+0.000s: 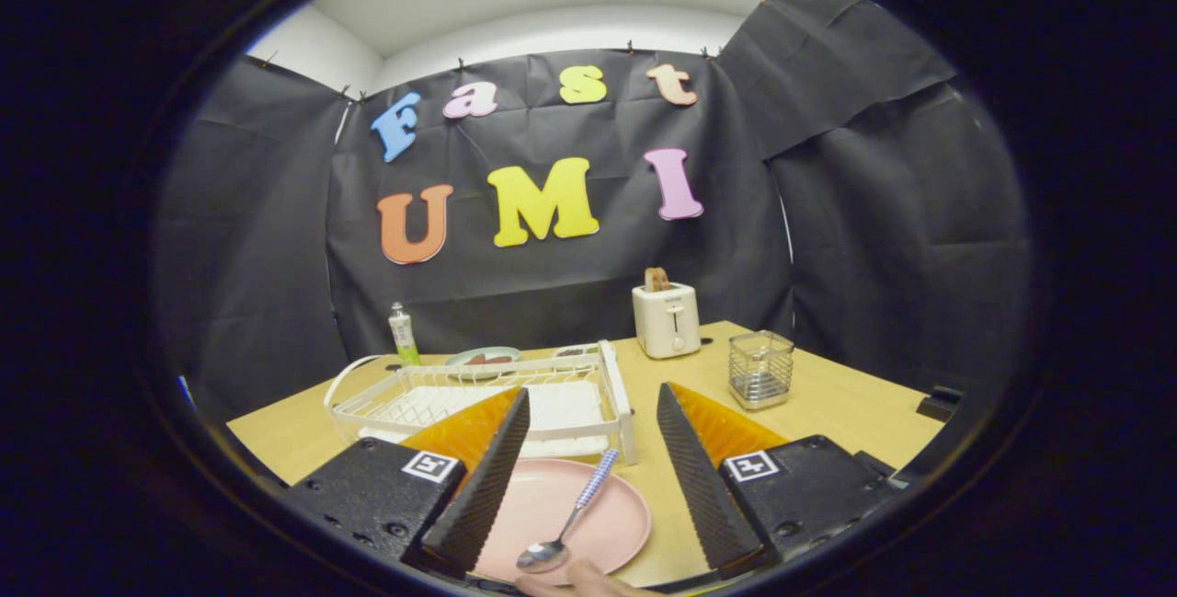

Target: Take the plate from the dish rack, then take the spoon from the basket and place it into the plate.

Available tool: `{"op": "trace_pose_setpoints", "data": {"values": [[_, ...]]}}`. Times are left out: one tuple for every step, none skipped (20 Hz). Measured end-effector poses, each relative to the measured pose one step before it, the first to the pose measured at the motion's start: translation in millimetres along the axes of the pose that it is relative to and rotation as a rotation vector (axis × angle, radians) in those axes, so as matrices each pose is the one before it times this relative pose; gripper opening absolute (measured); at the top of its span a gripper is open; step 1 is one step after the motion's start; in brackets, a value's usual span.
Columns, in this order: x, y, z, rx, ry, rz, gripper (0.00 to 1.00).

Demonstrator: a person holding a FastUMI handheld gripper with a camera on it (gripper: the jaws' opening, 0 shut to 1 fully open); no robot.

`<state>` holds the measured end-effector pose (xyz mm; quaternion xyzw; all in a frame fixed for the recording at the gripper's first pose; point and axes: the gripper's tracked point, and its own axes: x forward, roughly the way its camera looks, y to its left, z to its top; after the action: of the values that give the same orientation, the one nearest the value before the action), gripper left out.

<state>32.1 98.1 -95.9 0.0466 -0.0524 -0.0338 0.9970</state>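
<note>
Claw (590,404) wide apart now, its two black ribbed fingers (487,477) spread with nothing gripped between them, hanging above the pale wooden tabletop (828,404). Down between the fingers sits the round pink plate (552,510), flat on the tabletop, and the metal spoon with the blue-and-white checked handle (570,514) lies in it, bowl toward the near rim, handle angled up and away toward the rack. The left finger's tip overlaps the plate's near-left edge from this view. A fingertip of a person's hand (588,579) peeks in just below the spoon's bowl, at the plate's near edge.

Just beyond the plate stands the white wire dish rack (414,395), its slots bare, its right end post rising close to the tip of the spoon's handle. Behind the rack, a small greenish plate with something dark on it (483,358) rests near the back of the tabletop, and a slim white-and-green tube (403,332) stands upright beside it. Further right, a white toaster with a slice of toast poking out (666,316) stands against the black cloth wall. Ahead of the right finger, well apart from the plate, is the square wire mesh basket (760,369), upright near the tabletop's right side. A small black object (938,406) sits at the tabletop's far right edge; too small to tell what it is.
</note>
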Motion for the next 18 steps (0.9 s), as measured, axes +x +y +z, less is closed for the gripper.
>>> {"op": "trace_pose_setpoints", "data": {"values": [[-0.37, -5.5, 5.79, 0.00351, 0.001, -0.00254, 0.93], [-2.56, -6.67, 9.25, 0.00531, -0.00709, -0.004, 0.96], [-1.48, -6.85, 8.89, 0.00096, -0.00852, -0.00639, 0.99], [-1.86, -8.25, 8.02, -0.00691, -0.00954, -0.00866, 1.0], [-1.41, -8.33, 8.98, -0.00438, -0.01588, -0.0135, 1.0], [-1.78, -8.73, 9.48, -0.00523, -0.01506, -0.01406, 1.0], [-1.81, -6.21, 9.83, -0.00487, -0.01829, -0.00909, 1.0], [-0.2, -4.91, 7.33, -0.00533, -0.00917, -0.00701, 1.0], [0.24, -4.68, 7.77, -0.00179, -0.00464, -0.00423, 1.0], [0.47, -3.57, 5.85, 0.00014, 0.00063, -0.00451, 1.0], [0.0, -1.99, 7.94, 0.00102, -0.00221, -0.00093, 1.0], [-0.21, -1.7, 6.47, 0.00101, -0.0022, -0.00088, 1.0], [1.17, -3.07, 4.87, 0.00036, 0.00739, -0.00696, 1.0], [0.61, -1.64, 2.69, 0.00819, 0.00513, 0.00056, 1.0], [0.11, 2.13, 1.34, 0.00203, 0.01549, 0.01148, 1.0], [1.46, 1.45, -1.36, 0.00048, 0.01892, 0.00698, 1.0], [1.4, 0.14, -4.26, -0.01006, 0.02835, 0.00311, 1.0], [1.32, 1.07, -2.97, -0.00984, 0.02153, 0.00464, 1.0]]}}
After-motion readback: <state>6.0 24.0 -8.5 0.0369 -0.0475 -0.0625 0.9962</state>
